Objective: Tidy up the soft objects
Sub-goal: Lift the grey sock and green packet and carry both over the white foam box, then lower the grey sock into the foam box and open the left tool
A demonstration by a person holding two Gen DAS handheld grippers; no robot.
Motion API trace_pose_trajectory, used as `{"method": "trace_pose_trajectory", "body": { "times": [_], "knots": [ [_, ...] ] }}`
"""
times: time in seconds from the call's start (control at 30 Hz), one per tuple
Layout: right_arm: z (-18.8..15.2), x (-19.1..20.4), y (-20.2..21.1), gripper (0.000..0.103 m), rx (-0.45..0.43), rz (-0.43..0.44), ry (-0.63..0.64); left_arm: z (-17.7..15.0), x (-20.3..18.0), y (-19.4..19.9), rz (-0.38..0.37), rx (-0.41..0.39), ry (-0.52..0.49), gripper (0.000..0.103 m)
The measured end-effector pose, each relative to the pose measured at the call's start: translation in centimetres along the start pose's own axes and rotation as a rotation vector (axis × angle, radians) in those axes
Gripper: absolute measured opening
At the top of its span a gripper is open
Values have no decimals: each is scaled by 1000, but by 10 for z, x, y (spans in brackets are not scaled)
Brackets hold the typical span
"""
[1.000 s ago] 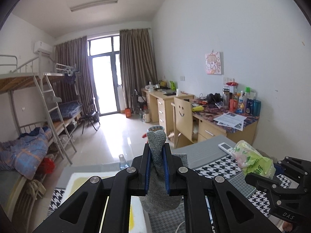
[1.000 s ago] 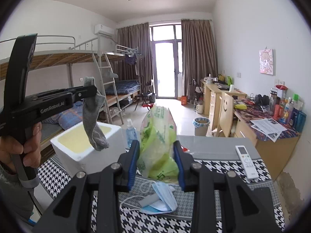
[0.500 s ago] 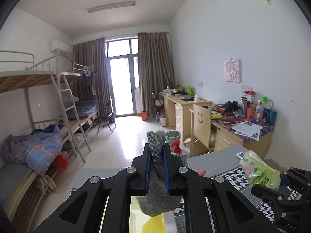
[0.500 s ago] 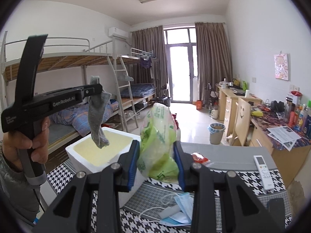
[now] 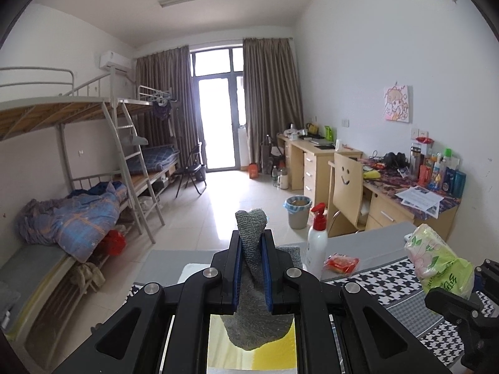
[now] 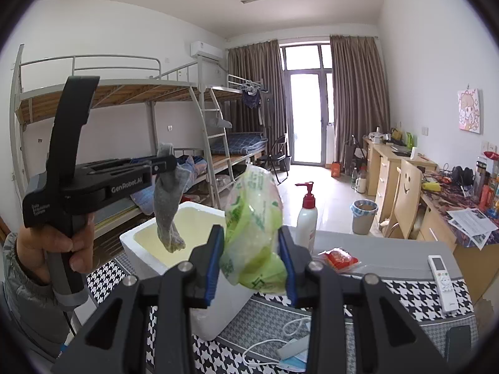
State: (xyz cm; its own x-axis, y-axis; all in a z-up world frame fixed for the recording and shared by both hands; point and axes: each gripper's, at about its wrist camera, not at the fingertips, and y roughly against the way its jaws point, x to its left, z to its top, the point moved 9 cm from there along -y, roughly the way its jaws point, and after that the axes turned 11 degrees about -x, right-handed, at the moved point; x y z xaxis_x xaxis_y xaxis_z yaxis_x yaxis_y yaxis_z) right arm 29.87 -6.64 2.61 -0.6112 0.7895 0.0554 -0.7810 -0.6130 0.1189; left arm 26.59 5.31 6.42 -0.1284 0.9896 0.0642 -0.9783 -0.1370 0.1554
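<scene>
Sock and bag held up over the surface

On the left, left gripper (image 6: 168,163) shut tight on a grey sock (image 6: 167,199), hanging down over the open white foam box (image 6: 140,243) with its yellow inside. In the middle, right gripper (image 6: 251,265) squeezing a green plastic bag (image 6: 252,230), just beside the box. Further right, a white pump bottle (image 6: 307,218), a red packet (image 6: 340,257) and a white remote (image 6: 441,277) on the surface (image 6: 389,255).
</scene>
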Motion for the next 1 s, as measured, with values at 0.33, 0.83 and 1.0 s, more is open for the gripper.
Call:
{"method": "trace_pose_trajectory", "body": {
  "times": [0.33, 0.83, 1.0],
  "knots": [
    [-3, 7, -12, 39, 27, 0, 15, -17, 15, -8, 9, 34, 11, 13],
    [-6, 21, -28, 39, 55, 1, 41, -33, 32, -10, 24, 47, 53, 87],
    [-8, 26, -33, 39, 61, 13, 47, -32, 41, -6, 40, 20, 52, 98]
  ]
}}
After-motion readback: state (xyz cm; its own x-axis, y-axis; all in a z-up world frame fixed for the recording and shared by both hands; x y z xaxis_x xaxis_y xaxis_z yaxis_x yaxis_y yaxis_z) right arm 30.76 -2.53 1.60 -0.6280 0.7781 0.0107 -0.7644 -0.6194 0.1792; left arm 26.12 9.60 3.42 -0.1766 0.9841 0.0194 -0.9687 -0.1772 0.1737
